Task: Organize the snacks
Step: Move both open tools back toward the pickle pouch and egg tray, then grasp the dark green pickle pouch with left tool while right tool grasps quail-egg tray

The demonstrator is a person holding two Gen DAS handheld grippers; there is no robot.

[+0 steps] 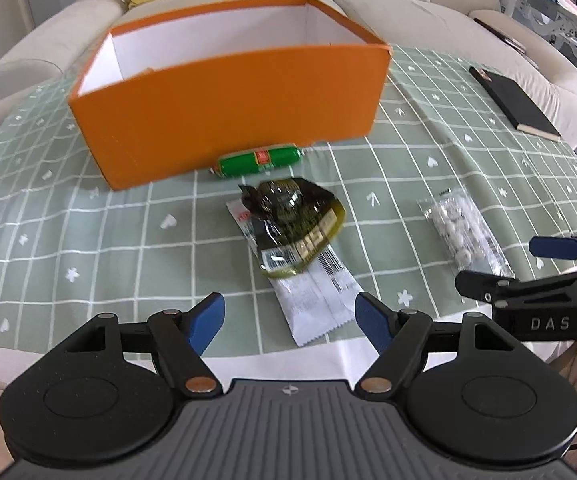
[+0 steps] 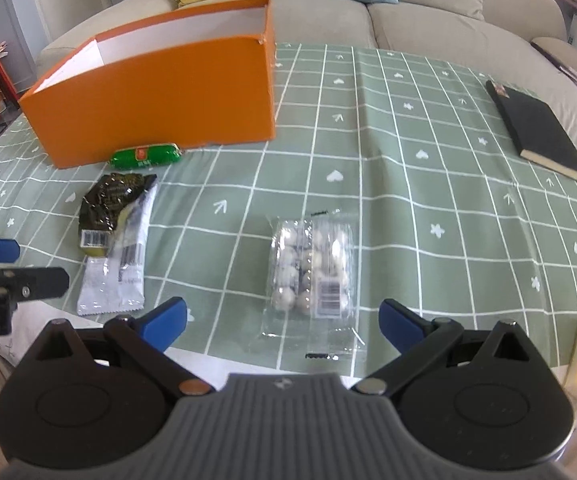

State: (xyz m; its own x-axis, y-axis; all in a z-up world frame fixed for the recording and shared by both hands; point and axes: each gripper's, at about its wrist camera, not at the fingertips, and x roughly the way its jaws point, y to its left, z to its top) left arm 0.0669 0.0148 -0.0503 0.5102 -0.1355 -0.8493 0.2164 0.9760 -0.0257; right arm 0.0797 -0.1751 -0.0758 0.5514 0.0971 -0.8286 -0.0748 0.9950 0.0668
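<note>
Green white-grid tablecloth, beige fabric sofa behind.
Orange open cardboard box at 11 o'clock; left gripper and right gripper both wide, empty.

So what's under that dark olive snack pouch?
The dark olive pouch lies on a white wrapper, whose lower end sticks out. The wrapper's upper part is mostly covered, so anything further beneath cannot be seen.

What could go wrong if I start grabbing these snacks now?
The dark packet lies on top of the white packet, so the left gripper may pinch both or drag one off the table edge. The green sausage sits against the orange box, leaving little finger room.
</note>
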